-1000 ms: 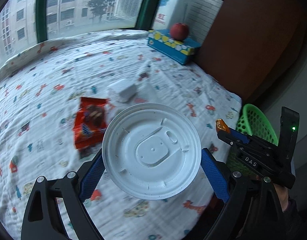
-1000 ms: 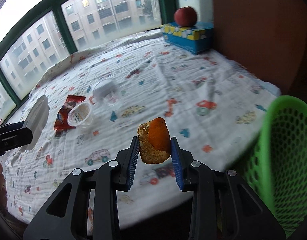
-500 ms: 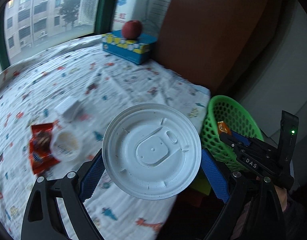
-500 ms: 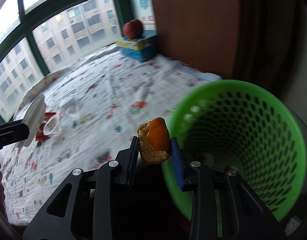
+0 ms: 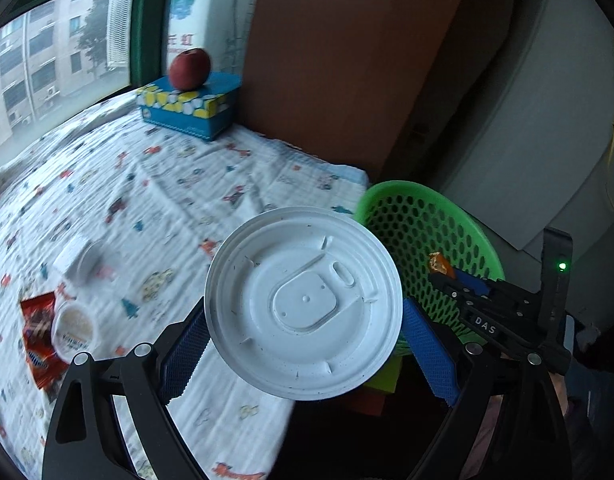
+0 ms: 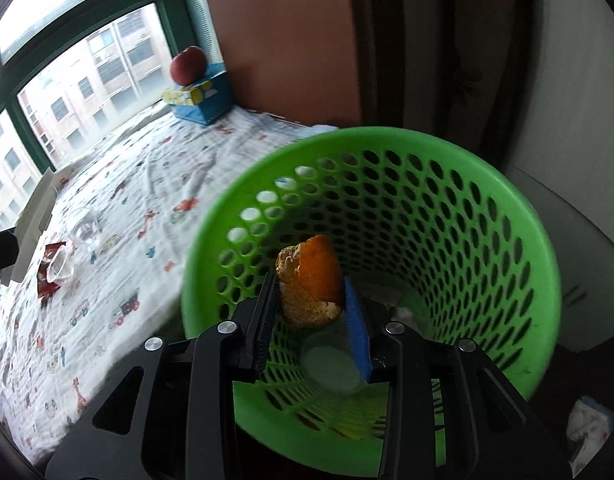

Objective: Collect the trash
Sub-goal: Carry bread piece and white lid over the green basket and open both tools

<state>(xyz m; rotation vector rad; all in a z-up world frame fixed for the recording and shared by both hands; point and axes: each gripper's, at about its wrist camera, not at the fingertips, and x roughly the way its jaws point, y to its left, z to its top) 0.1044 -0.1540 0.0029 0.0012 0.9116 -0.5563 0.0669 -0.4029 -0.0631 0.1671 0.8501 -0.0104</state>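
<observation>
I've swung my right gripper (image 6: pixel 310 308) over the green basket (image 6: pixel 507 208), clamped on orange peel (image 6: pixel 311 288), left gripper (image 5: pixel 303 338) clamping the white lid (image 5: pixel 303 304)

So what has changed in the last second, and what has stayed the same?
Both grippers swung from over the bed toward the green basket. The right gripper now holds the orange peel over the basket's mouth; the left gripper has come near its rim. Neither let go: the white lid stays clamped.
</observation>
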